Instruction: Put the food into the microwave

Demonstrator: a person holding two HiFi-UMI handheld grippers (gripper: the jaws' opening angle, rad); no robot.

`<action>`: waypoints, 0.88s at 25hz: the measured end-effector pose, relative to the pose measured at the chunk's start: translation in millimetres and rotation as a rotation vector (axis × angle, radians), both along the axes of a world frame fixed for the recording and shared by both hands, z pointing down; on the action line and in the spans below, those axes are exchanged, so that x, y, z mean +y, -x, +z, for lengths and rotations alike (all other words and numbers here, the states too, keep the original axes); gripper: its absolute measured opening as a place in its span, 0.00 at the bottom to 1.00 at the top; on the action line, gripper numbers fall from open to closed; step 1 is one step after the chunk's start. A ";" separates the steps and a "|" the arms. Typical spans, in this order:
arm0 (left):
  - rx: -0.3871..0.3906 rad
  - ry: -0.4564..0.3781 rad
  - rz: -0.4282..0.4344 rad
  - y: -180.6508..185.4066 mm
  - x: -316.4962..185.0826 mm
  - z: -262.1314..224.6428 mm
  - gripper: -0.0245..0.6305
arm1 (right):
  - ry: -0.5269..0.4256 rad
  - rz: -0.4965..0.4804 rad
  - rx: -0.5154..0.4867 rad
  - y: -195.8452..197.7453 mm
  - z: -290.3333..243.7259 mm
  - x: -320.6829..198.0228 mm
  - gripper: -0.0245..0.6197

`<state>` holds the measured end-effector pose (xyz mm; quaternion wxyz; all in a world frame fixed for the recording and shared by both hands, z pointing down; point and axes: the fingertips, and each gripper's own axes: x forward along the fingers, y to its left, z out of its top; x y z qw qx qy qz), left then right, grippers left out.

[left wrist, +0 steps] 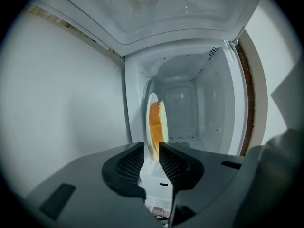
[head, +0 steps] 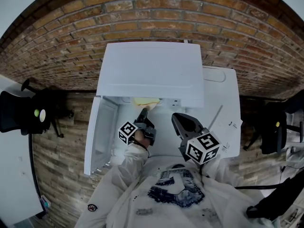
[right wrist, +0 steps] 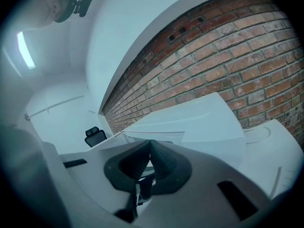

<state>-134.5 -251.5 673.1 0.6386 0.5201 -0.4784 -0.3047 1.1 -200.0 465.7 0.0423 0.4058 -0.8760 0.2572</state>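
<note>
At 6 o'clock in the head view, nearest the lens, was the person's white printed shirt (head: pixel 173 194). Just above it the left gripper (head: pixel 143 111) pointed toward 12 o'clock, its tips at the mouth of the white microwave (head: pixel 152 70). The microwave's door (head: pixel 100 132) hung open at 9 o'clock. A pale plate (head: pixel 146 100) sat at the gripper's tips, partly under the microwave's top edge. The right gripper (head: pixel 176 117) hovered just beside the left one, at its 3 o'clock, apart from the plate and above the white counter (head: pixel 223 113). A brick wall (head: pixel 142 13) filled 12 o'clock, and a black chair (head: pixel 19 110) stood at 9 o'clock.

In the left gripper view, the jaws were clenched on the plate's near rim at 6 o'clock. The plate showed edge-on and carried the orange-yellow food (left wrist: pixel 155 120). It stood at the threshold of the cavity (left wrist: pixel 199 103), which opened from centre toward 3 o'clock.

In the right gripper view, the jaws at 6 o'clock were pressed together with nothing between them. The microwave's white top lay at 3 o'clock, and the brick wall ran from 12 to 2 o'clock.
</note>
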 end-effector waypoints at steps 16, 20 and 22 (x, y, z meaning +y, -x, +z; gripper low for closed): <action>0.016 0.019 0.015 -6.0 8.0 2.3 0.08 | 0.003 0.012 -0.005 -4.9 1.2 0.4 0.06; 0.012 0.017 0.012 -3.7 2.5 2.5 0.08 | 0.007 0.011 -0.004 -5.2 2.8 0.4 0.06; 0.014 0.016 0.011 -2.2 -1.2 3.0 0.08 | 0.011 0.011 -0.002 -5.6 3.8 0.3 0.06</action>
